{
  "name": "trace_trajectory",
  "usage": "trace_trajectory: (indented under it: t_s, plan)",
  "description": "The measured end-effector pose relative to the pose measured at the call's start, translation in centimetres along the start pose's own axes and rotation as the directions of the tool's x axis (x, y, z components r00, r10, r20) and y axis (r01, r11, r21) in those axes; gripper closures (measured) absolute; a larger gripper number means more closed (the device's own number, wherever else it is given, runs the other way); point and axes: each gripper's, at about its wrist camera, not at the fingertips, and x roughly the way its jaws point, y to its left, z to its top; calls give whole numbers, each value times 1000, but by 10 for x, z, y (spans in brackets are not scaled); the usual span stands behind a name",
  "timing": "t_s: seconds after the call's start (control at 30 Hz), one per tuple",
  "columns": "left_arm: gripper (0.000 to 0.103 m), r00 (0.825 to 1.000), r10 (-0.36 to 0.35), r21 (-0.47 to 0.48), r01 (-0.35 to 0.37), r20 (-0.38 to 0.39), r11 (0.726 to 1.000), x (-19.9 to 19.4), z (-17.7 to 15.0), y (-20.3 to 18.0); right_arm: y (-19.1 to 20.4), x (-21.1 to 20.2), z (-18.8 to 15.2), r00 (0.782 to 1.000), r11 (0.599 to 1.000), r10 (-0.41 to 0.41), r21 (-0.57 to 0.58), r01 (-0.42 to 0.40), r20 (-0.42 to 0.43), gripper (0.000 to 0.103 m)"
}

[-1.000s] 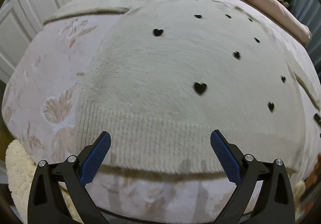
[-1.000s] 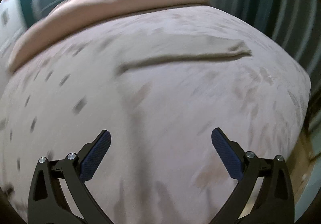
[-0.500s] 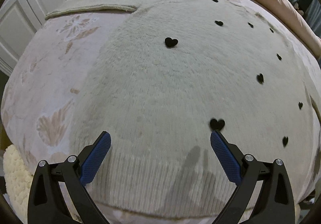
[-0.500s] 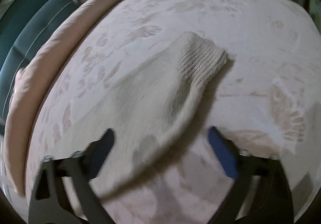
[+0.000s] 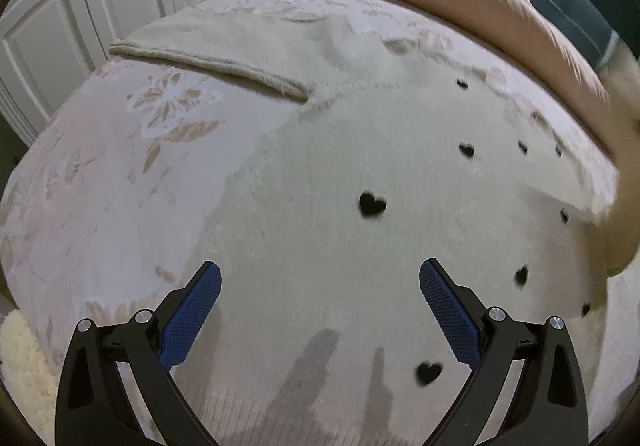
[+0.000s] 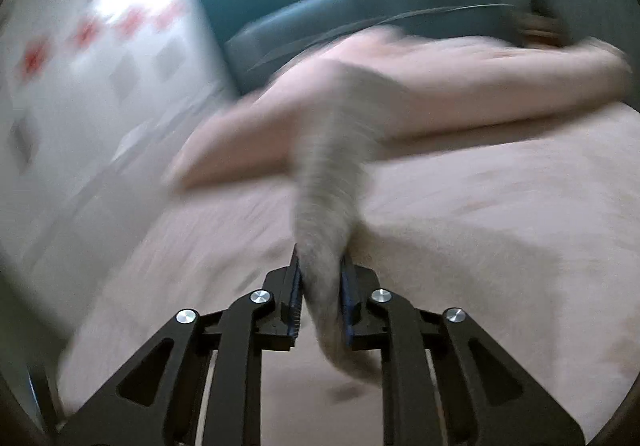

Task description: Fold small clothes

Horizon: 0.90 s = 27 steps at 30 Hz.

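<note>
The bed (image 5: 100, 182) carries a cream sweater (image 5: 340, 174) spread flat, black hearts across it. The left gripper (image 5: 320, 310) hovers over its lower body, fingers spread wide. The right gripper (image 6: 320, 286) is clenched on a lifted sleeve (image 6: 326, 186).

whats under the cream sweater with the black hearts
The sweater lies flat on the floral bedspread, which shows around its left edge. Anything beneath the sweater itself is covered.
</note>
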Motion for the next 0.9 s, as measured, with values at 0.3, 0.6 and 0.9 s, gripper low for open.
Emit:
trace_trajectory:
  t_s: [0.3, 0.6, 0.9]
  plan:
    - [6, 978, -180, -65, 174, -108, 983, 41, 36, -5, 61, 52, -126, 966, 995, -51, -98, 27, -255, 61]
    - [6, 935, -338, -289, 297, -104, 910, 94, 84, -25, -55, -22, -124, 973, 947, -115, 273, 169, -202, 36]
    - [7, 942, -331, -432, 277, -53, 858, 92, 104, -39, -106, -12, -121, 984, 866, -92, 476, 155, -153, 36]
